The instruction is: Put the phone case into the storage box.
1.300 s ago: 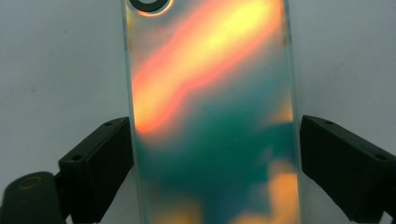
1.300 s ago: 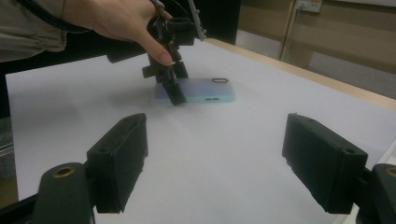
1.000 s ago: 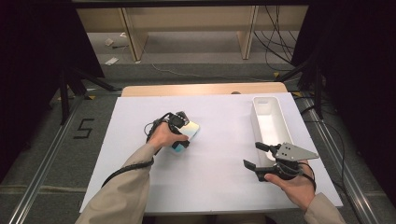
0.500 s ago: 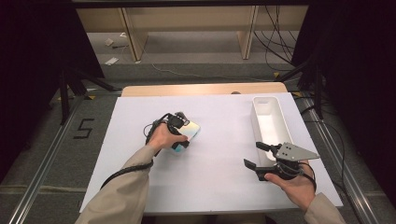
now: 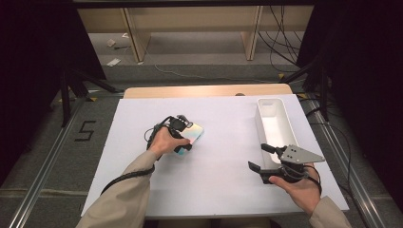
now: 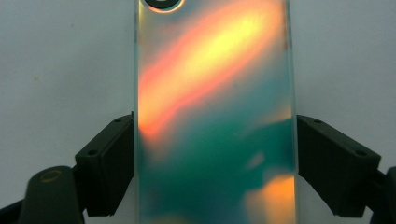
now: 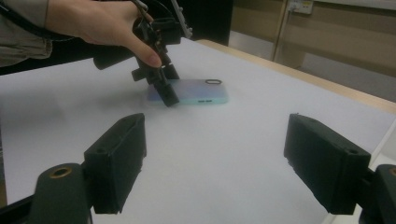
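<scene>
while left tongs clamp flat glossy iridescent phone on matte white table, right tongs gape apart.

The right gripper hangs with its jaws wide apart over the bare white desk. Farther off, the left gripper straddles a phone lying flat, well inside the desk's far edge.
</scene>
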`<state>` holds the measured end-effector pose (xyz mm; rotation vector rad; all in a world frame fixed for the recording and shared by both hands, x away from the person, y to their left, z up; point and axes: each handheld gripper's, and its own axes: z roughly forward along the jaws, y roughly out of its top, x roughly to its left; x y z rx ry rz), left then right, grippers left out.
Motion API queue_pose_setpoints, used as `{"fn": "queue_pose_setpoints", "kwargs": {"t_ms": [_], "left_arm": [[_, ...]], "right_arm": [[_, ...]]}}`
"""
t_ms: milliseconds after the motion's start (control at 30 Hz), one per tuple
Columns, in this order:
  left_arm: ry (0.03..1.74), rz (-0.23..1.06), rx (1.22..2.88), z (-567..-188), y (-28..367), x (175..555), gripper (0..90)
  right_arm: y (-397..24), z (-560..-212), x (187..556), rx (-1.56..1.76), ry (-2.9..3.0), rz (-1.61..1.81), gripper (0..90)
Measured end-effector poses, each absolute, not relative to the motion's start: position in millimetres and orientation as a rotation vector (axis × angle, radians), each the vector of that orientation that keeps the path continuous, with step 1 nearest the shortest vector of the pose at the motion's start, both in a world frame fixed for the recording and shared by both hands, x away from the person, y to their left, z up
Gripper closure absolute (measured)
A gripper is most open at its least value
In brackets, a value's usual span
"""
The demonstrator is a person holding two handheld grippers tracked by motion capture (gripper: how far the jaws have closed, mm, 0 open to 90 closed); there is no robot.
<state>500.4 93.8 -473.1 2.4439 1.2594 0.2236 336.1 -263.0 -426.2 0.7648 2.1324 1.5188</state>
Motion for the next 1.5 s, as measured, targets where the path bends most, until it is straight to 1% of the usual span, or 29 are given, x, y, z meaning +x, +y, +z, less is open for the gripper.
{"fn": "queue_pose_setpoints", "kwargs": {"t_ms": [400,833,1100,1500], "left_arm": [[1.228,0.236,2.380,-474,102,495,17.1],[1.167,0.315,2.211,-459,115,485,17.1],[1.148,0.334,2.143,-456,124,477,17.1],[1.074,0.358,2.042,-451,135,460,17.0]], "right_arm": [[-263,-427,337,0.767,2.129,1.527,21.7],[-262,-427,337,0.776,2.122,1.532,21.6],[-261,-427,338,0.780,2.126,1.525,21.7],[-263,-426,338,0.803,2.103,1.535,20.5]]}}
